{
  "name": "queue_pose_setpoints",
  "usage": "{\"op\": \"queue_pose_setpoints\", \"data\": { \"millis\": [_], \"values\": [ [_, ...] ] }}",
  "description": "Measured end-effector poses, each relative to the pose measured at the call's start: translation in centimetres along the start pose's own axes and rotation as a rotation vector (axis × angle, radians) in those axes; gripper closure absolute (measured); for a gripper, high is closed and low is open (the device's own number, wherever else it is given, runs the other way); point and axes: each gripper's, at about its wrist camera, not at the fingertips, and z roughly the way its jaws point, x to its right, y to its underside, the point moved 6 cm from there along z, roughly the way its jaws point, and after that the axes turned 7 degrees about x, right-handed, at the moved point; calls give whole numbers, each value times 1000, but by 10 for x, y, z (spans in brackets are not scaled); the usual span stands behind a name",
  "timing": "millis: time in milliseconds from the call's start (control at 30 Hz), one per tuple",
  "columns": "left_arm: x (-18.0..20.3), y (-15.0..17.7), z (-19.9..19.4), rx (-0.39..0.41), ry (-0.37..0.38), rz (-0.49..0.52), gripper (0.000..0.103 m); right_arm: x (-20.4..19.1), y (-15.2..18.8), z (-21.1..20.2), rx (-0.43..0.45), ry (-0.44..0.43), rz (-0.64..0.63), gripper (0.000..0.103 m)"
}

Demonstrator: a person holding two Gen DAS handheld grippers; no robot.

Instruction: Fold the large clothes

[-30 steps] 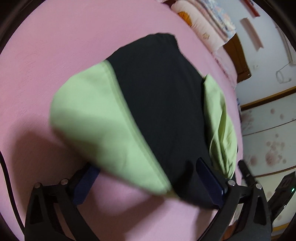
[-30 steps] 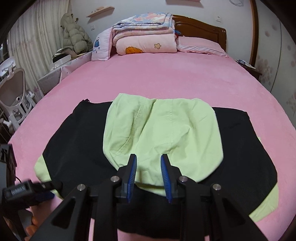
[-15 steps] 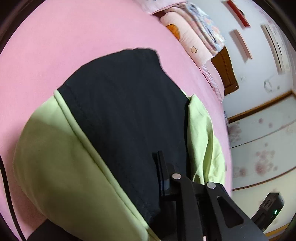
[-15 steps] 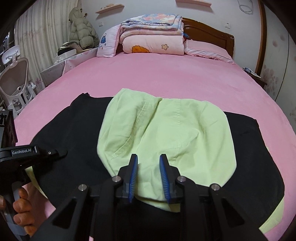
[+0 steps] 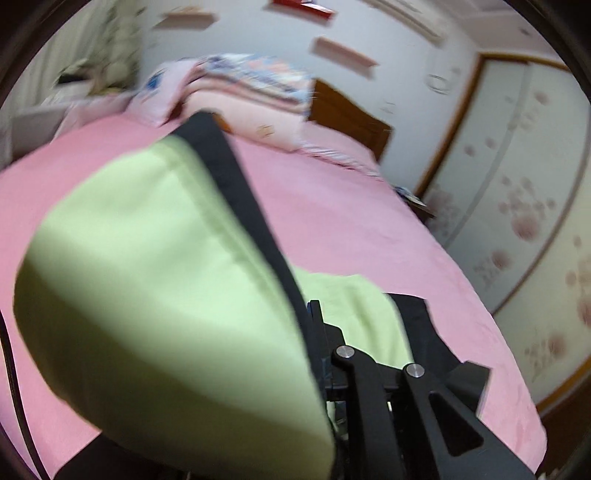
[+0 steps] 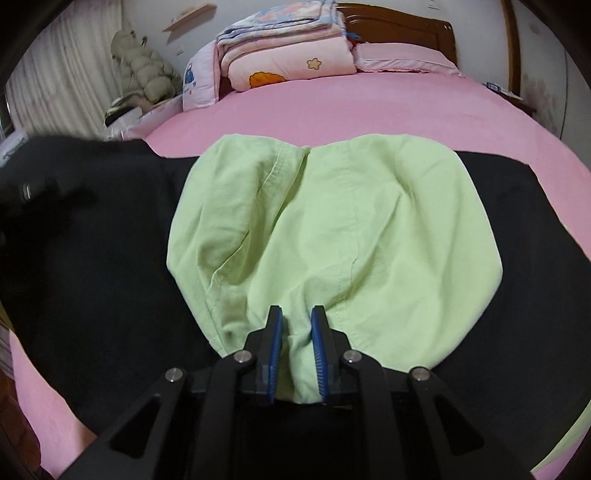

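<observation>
While my left tongs (image 5: 314, 332) were clamped shut on the garment (image 6: 110, 258), a black-and-green edge of it hung lifted right in front of them, the green flap (image 5: 166, 277) filling most of that view. Blur there was heavy. The rest of the garment lay spread on the pink bed (image 6: 332, 107), directly ahead of and beneath my right tongs (image 6: 297, 332). Those jaws were closing, with a ridge of the green panel (image 6: 332, 229) bunched between the blue pads (image 6: 317, 354); I couldn't tell whether the pads had pressed on it yet. Black cloth ran out to both sides of the green panel. Folded quilts (image 6: 288, 51) sat far ahead of the right tongs, against the headboard (image 6: 399, 27).
</observation>
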Motion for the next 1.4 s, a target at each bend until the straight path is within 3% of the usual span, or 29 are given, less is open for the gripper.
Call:
{"op": "queue_pose_setpoints", "data": {
  "millis": [167, 333, 467, 533, 633, 733, 900, 967, 1067, 1133, 1267, 1400],
  "values": [
    [70, -8, 7, 7, 139, 108, 97, 16, 4, -18, 25, -54, 102, 90],
    [138, 7, 19, -24, 264, 195, 97, 49, 13, -47, 64, -97, 242, 91],
    [188, 40, 43, -110, 337, 270, 96, 89, 31, -78, 72, -35, 322, 91],
    [204, 63, 56, -181, 349, 313, 96, 112, 44, -89, 38, -4, 362, 96],
    [214, 96, 75, -281, 331, 361, 95, 141, 57, -112, 23, -24, 433, 102],
    [213, 123, 84, -349, 288, 420, 94, 162, 61, -131, 17, 93, 393, 94],
    [204, 141, 91, -433, 258, 415, 92, 190, 65, -142, 21, 153, 401, 94],
    [206, 140, 85, -433, 257, 421, 85, 196, 63, -145, 27, 164, 402, 94],
    [218, 142, 64, -469, 309, 395, 46, 201, 60, -149, 35, 169, 406, 94],
    [224, 137, 55, -473, 323, 373, 34, 203, 55, -154, 44, 159, 412, 95],
    [233, 121, 31, -450, 369, 335, 31, 204, 55, -178, 79, 130, 414, 88],
    [208, 89, 6, -381, 350, 250, 31, 202, 45, -201, 117, 94, 409, 80]
  ]
}}
